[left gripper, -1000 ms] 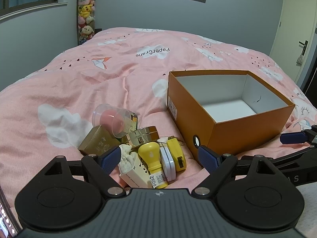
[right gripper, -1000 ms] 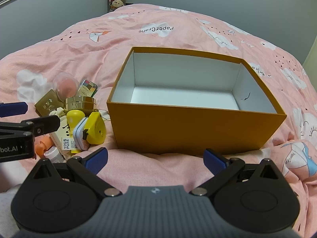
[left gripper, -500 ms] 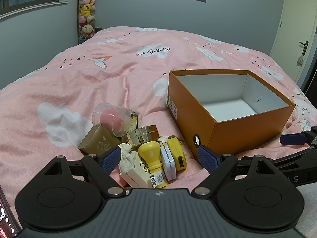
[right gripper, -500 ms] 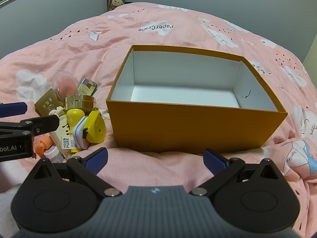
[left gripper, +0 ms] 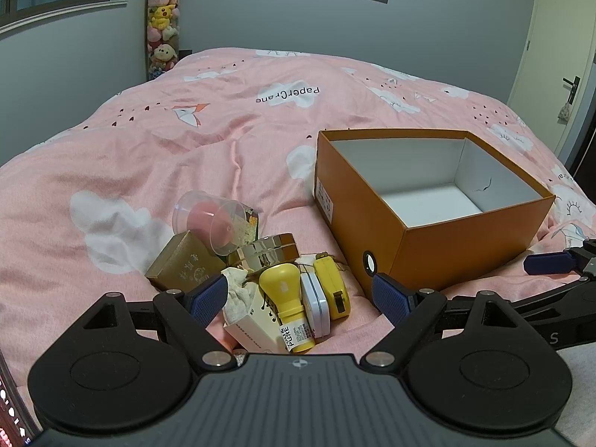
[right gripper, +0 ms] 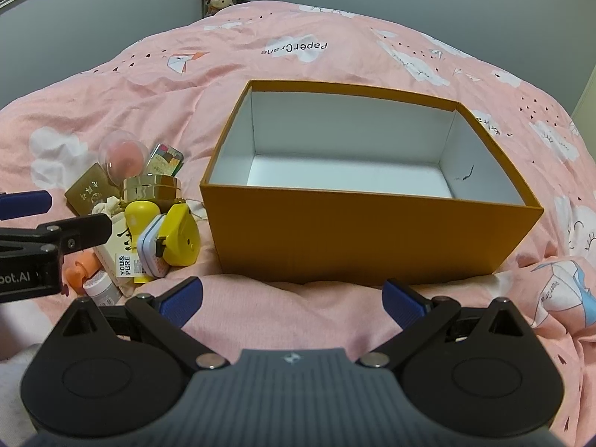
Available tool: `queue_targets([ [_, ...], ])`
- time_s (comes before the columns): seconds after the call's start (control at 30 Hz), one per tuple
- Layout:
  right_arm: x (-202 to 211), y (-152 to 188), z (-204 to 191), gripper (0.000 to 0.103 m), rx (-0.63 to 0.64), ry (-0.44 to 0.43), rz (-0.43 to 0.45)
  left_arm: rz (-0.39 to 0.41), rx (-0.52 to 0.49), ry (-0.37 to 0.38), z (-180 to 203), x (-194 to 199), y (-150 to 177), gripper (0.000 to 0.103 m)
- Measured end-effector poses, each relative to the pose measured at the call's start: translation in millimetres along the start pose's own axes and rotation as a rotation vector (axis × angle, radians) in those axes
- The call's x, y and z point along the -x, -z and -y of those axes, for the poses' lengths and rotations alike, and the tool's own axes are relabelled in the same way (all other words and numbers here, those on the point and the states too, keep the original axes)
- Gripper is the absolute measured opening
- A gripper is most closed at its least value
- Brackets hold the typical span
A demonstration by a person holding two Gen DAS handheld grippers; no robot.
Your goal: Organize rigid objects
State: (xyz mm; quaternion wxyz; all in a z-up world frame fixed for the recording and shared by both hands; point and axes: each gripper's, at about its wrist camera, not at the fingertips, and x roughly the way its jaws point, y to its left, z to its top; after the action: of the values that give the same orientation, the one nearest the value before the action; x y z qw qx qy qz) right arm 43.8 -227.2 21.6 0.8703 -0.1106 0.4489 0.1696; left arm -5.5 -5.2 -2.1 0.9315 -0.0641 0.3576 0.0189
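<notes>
Orange box (right gripper: 372, 238) sits empty as before, nothing moved, both left gripper (left gripper: 300, 296) and right gripper (right gripper: 292, 296) spread wide, so sorting the pile (left gripper: 260, 272) hasn't begun.

Left gripper (left gripper: 301, 298) sat low over the pink bedcover (left gripper: 149, 156), jaws spread wide, nothing between the blue pads (left gripper: 206, 298). Pile of small items lay just beyond the pads: yellow bottle (left gripper: 285, 298) with a "PURE" label, leaning on a white carton (left gripper: 249, 326); pale tin (left gripper: 314, 303) and yellow tape measure (left gripper: 331, 285) touching on its right; gold jar (left gripper: 268, 251) and gold box (left gripper: 184, 266) farther back; clear dome case (left gripper: 212, 219) holding a pink sponge, tipped on its side. Orange box (left gripper: 447, 246), open, white inside, stood to the right of the pile, apart from it. Right gripper's blue fingertip (left gripper: 547, 262) showed at the right edge, near the box's near corner.
</notes>
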Motion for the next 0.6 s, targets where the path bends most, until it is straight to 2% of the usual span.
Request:
queue_targets([
  [0.17, -4.0, -1.0, 0.3, 0.100, 0.005, -0.021, -0.020, -0.015, 0.002, 0.013, 0.0, -2.1, 1.2, 0.098],
  [0.4, -9.9, -9.8, -4.1, 0.098, 0.073, -0.110, -0.045, -0.108, 0.021, 0.035, -4.6, -8.3, -3.8, 0.096],
  [0.47, -11.3, -13.8, -6.9, 0.087, 0.112, -0.142, -0.042, -0.126, 0.037, 0.057, -10.6, -8.5, -6.7, 0.095],
  [0.6, -13.1, -24.5, -17.7, 0.084, 0.221, -0.176, -0.028, -0.183, 0.081, 0.076, -28.0, -11.5, -12.9, 0.088],
])
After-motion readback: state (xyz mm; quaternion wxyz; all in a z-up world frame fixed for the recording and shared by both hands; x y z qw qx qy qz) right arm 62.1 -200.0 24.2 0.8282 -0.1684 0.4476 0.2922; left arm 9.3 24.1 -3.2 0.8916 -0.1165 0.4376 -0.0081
